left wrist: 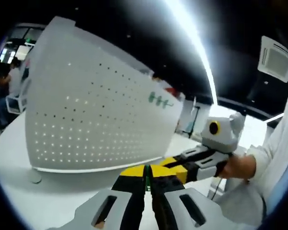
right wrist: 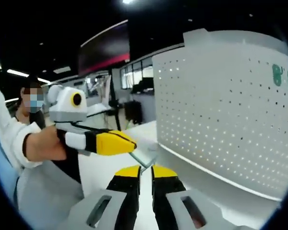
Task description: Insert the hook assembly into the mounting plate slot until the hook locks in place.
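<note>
On the white desk [left wrist: 19, 158] a big white perforated mounting plate [left wrist: 91, 120] stands upright, curved by the fisheye, green marks near its upper right corner. In the left gripper view the left tool [left wrist: 147, 184] rises from the bottom, yellow-tipped jaws nearly together, pinching a thin green-edged piece [left wrist: 147, 179], likely the hook assembly; too small to confirm shape. The right tool [left wrist: 175, 167] comes in from the right of that view, held by a person's hand [left wrist: 240, 167] in a white sleeve, its yellow tip just beside the left tool's tips. All this sits in front of the plate's lower edge, near but apart from it.

In the right gripper view the right tool [right wrist: 145, 171] has jaws close, narrow gap between them; cannot tell if anything is gripped. A thin clear flat piece [right wrist: 144, 155] sits just above its tips, touching the yellow tip of the left tool [right wrist: 127, 142]. Plate [right wrist: 221, 110] to the right of it, near.
</note>
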